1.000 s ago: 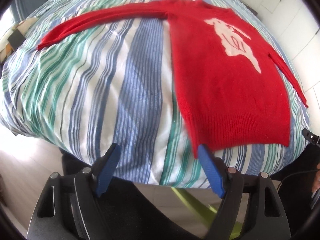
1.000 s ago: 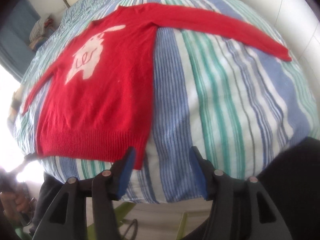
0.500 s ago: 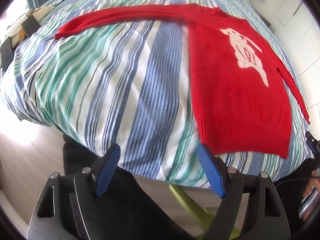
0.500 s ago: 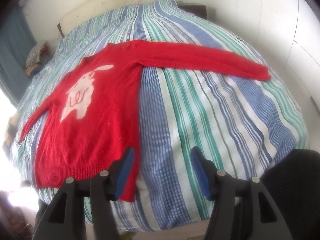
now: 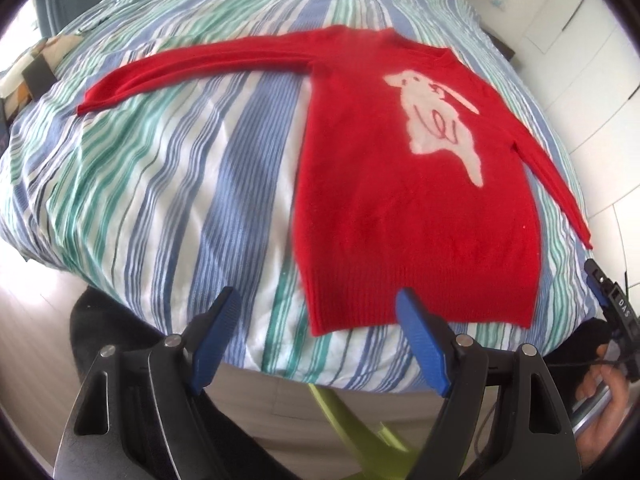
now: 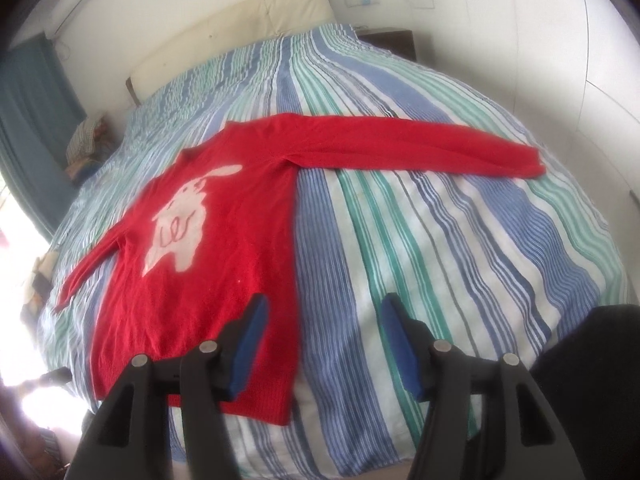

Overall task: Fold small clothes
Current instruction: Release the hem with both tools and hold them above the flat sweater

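Red sweater (image 5: 416,216) lies flat, sleeves spread, on the striped bed (image 5: 168,184).

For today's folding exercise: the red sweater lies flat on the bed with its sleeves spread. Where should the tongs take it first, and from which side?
Probably at the cuff of the long sleeve of the sweater, coming from its free outer end. That sleeve lies straight out over the striped bedspread, so its end can be pinched and carried across the body. Both tongs hang open and empty.
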Tool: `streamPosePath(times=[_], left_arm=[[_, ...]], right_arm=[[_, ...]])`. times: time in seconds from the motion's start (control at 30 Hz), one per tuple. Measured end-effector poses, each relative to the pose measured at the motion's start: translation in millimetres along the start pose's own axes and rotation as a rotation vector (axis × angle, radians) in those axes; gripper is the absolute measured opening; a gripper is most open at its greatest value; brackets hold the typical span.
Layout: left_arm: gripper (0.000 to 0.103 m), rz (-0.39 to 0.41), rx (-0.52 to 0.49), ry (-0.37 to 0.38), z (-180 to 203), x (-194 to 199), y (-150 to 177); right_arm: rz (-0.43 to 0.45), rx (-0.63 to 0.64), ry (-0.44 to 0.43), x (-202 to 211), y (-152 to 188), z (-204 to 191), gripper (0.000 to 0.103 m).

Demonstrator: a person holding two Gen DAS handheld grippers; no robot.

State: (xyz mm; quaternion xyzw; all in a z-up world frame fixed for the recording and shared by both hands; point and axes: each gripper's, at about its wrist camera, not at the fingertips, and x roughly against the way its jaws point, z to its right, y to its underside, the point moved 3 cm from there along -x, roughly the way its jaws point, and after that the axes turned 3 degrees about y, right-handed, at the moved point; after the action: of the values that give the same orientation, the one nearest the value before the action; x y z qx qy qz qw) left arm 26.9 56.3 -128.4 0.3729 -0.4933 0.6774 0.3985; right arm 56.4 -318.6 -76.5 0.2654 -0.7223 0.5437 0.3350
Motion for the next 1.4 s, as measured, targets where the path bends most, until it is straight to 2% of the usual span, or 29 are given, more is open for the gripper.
streamPosePath(times=[0.23,0.63,0.8,0.97,1.2,1.4], left_arm=[[0.083,0.052,-0.066,0.009,25.0,15.5,-9.6],[0.084,0.078,-0.020,0.070,26.4,17.8,-12.1],[0.084,0.050,-0.012,0.087,28.0,11.5,-7.9],[0.084,0.072,-0.027,0.049,22.4,13.5,-3.4],[0.084,0.052,0.020,0.023,1.3,4.4,-7.2],[0.085,0.059,0.010,-0.009,-10.0,3.3,-11.2]], right_arm=[[0.037,-0.021,-0.026,4.0,-4.2,-6.3,0.060],[0.079,0.089,0.009,12.9,-0.7,-22.4,0.060],[0.072,0.080,0.019,16.1,0.0,-16.1,0.060],[0.096,0.110,0.048,23.8,3.9,-15.9,0.065],[0.079,0.140,0.021,18.4,9.9,-21.6,0.065],[0.016,0.099,-0.010,1.8,28.0,-24.1,0.065]])
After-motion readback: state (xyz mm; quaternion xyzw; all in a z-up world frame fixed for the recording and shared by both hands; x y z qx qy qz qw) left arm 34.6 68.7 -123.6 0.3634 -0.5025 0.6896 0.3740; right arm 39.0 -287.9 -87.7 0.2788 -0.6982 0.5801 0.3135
